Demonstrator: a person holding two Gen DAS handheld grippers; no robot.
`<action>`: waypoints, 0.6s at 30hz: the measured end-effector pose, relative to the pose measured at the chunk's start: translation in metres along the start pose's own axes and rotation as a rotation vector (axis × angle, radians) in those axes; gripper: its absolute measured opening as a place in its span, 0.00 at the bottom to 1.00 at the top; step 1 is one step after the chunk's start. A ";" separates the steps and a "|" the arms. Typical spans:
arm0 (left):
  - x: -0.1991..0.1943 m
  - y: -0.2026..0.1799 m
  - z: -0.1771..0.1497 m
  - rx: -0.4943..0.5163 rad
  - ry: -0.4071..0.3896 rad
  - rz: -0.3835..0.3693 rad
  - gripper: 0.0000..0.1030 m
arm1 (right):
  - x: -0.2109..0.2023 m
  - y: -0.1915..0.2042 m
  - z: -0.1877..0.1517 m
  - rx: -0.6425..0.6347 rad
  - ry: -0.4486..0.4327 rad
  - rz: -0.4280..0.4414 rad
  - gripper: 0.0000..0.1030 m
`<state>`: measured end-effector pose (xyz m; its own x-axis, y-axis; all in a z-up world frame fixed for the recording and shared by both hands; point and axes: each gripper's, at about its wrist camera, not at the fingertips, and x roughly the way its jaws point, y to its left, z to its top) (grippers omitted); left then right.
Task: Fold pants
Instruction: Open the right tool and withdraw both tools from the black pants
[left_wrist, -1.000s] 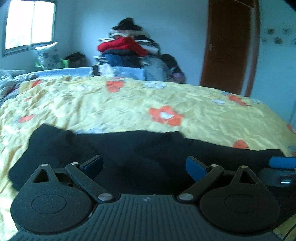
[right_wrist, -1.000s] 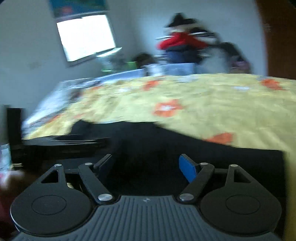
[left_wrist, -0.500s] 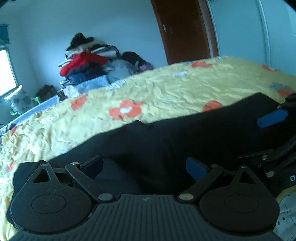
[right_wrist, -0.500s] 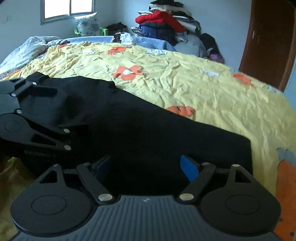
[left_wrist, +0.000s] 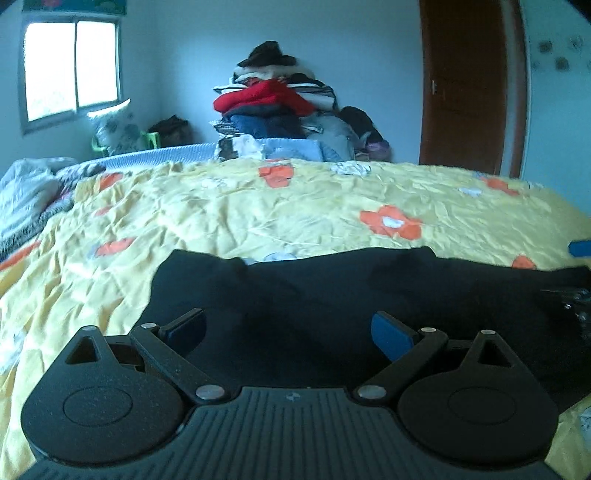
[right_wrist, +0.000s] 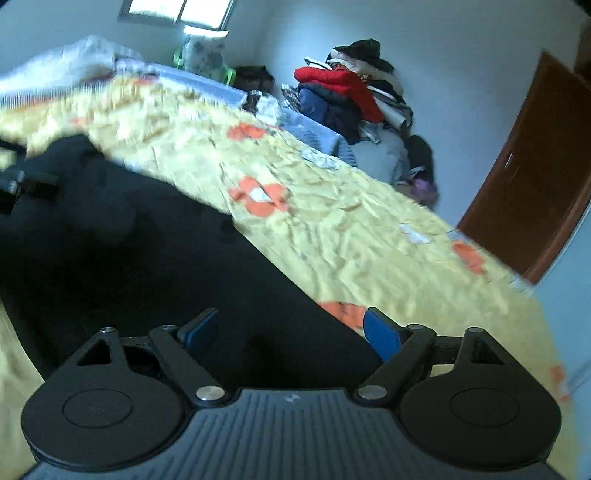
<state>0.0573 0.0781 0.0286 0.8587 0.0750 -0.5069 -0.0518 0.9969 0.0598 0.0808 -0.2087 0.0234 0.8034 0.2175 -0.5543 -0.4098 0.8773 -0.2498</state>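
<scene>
Black pants (left_wrist: 332, 291) lie spread flat along the near side of a bed with a yellow flowered cover (left_wrist: 258, 210). My left gripper (left_wrist: 291, 332) hovers over the pants, open, with nothing pinched between its blue pads. In the right wrist view the same pants (right_wrist: 155, 251) run from the left edge toward the camera. My right gripper (right_wrist: 291, 332) is tilted over the pants' end near the cover's edge; its jaws are opening, with cloth beneath them but no pad pressing on it. A blue pad of the right gripper (left_wrist: 580, 248) shows at the far right of the left wrist view.
A tall pile of clothes (left_wrist: 273, 107) topped by a red jacket stands past the bed's far side. A brown door (left_wrist: 465, 85) is at the back right, a window (left_wrist: 70, 70) at the back left. A grey blanket (left_wrist: 29, 195) lies at the bed's left end.
The left gripper has swung back to face the clothes pile squarely. The right gripper has rolled, so the bed now slopes across its view, and its jaws stand slightly wider.
</scene>
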 end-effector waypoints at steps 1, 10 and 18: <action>-0.003 0.002 0.000 -0.005 -0.006 -0.010 0.95 | 0.002 -0.002 0.003 0.042 -0.007 0.023 0.84; -0.009 -0.024 -0.010 0.067 -0.023 -0.060 0.95 | 0.030 -0.040 0.002 0.260 -0.005 -0.006 0.91; -0.017 -0.017 -0.015 0.028 -0.015 -0.061 0.95 | 0.042 -0.100 -0.010 0.475 -0.054 -0.163 0.91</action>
<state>0.0356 0.0607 0.0231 0.8673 0.0132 -0.4976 0.0152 0.9985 0.0530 0.1515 -0.2920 0.0171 0.8668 0.0723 -0.4933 -0.0453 0.9968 0.0664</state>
